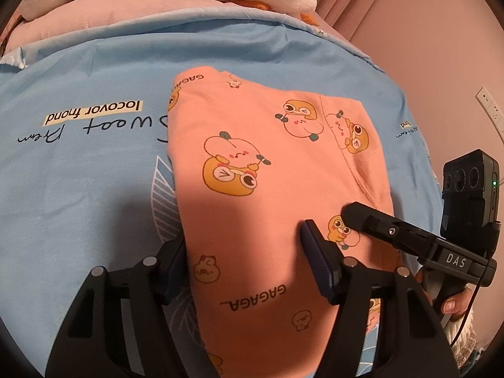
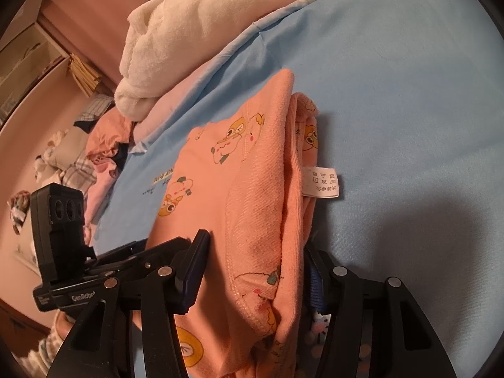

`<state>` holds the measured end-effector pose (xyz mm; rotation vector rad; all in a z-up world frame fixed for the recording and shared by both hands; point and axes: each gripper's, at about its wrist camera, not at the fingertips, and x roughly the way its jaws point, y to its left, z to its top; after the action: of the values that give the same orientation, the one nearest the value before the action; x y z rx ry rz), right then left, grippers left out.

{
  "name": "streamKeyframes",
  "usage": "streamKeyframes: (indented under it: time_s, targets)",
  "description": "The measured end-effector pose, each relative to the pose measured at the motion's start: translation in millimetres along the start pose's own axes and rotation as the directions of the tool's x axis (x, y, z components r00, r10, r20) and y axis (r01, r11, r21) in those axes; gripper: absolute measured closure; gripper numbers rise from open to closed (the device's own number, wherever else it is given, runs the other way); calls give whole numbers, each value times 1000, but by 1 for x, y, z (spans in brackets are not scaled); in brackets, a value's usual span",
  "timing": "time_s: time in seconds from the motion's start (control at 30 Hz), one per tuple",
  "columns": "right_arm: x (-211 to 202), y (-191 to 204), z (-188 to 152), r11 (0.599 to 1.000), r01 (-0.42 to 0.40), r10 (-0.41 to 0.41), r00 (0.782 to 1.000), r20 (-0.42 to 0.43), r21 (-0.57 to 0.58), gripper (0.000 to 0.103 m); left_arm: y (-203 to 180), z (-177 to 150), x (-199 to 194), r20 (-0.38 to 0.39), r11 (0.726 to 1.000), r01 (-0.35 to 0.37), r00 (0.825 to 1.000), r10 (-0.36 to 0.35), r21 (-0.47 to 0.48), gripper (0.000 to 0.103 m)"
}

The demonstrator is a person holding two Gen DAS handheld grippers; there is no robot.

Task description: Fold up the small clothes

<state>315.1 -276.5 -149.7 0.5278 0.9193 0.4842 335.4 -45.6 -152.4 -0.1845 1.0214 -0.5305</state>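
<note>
A small orange garment (image 1: 267, 163) printed with cartoon peaches and ducks lies folded on the light blue bedsheet (image 1: 78, 189). My left gripper (image 1: 242, 252) is open, its fingers straddling the garment's near part, one finger at its left edge. My right gripper (image 2: 255, 261) is open with a folded edge of the same garment (image 2: 258, 189) between its fingers; a white care label (image 2: 321, 181) sticks out on the right. The right gripper's fingers (image 1: 356, 215) also show in the left wrist view, resting over the garment's right side.
A white fluffy blanket (image 2: 195, 31) and pink bedding (image 1: 126, 15) are piled at the sheet's far edge. Crumpled clothes (image 2: 94, 157) lie heaped at the left in the right wrist view. A wall socket (image 1: 491, 107) is at the right.
</note>
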Motion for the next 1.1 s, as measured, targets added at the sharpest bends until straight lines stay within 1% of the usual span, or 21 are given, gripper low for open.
streamKeyframes:
  time_s: [0.13, 0.47, 0.77, 1.1]
  targets:
    - [-1, -2, 0, 1000, 0, 0, 1000, 2, -1, 48, 0, -1, 0, 2, 1000, -9, 1000, 9, 0, 40]
    - [0, -2, 0, 1000, 7, -7, 1000, 4, -9, 50, -1, -1, 0, 5, 1000, -17, 1000, 17, 3, 41]
    - [1, 2, -1, 997, 50, -49, 999, 20, -54, 57, -3, -2, -1, 14, 999, -41, 999, 41, 9, 46]
    - [1, 6, -2, 992, 89, -87, 996, 31, -88, 59, -4, -2, 0, 17, 998, -57, 998, 57, 21, 48]
